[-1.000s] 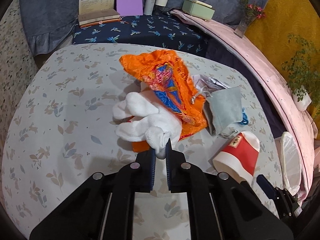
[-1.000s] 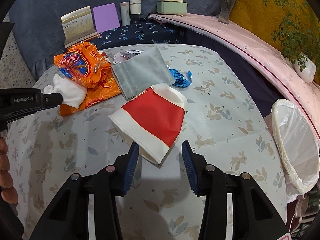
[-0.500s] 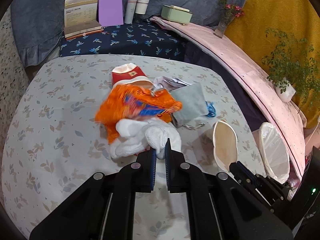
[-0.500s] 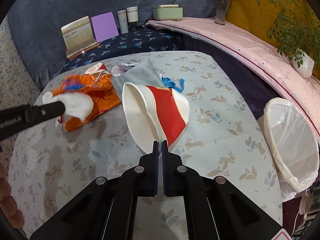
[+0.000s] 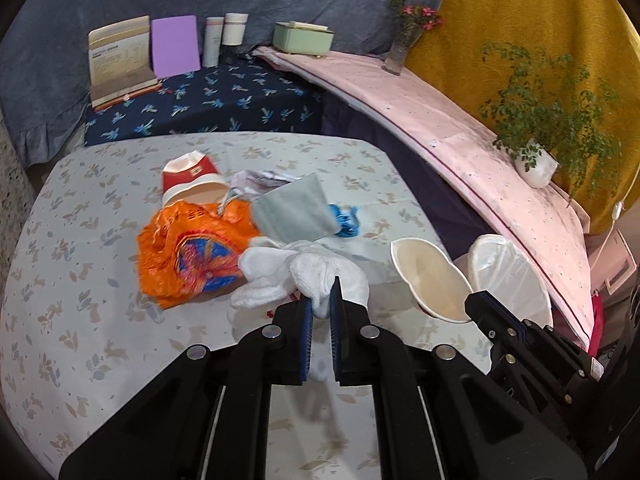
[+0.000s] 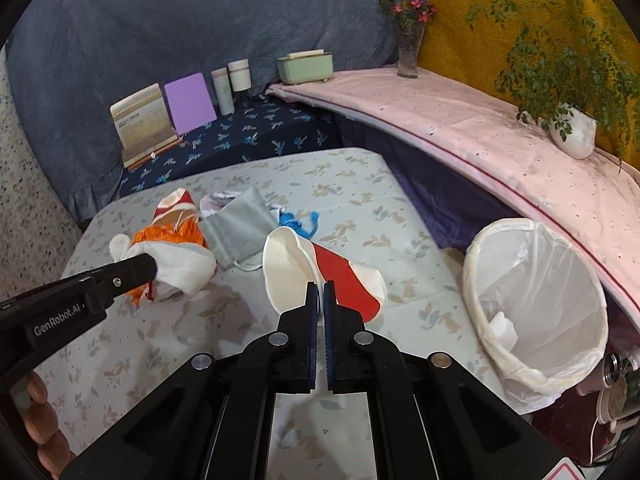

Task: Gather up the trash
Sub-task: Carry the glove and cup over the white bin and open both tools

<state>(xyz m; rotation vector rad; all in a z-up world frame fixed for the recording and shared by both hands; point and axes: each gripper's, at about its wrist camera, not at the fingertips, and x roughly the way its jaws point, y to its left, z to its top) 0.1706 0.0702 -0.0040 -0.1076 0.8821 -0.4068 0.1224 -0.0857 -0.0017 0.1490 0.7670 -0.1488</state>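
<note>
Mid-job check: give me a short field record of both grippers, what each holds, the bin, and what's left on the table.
left gripper: shut on white cloth
right gripper: shut on rim of red-and-white paper cup
trash bin: beside the table's right edge, white liner, a white scrap inside
left on table: orange wrapper, grey pouch, blue string, second red-and-white cup

Blue drape (image 6: 180, 20), yellow drape (image 6: 520, 12), pink shelf (image 6: 460, 128).
</note>
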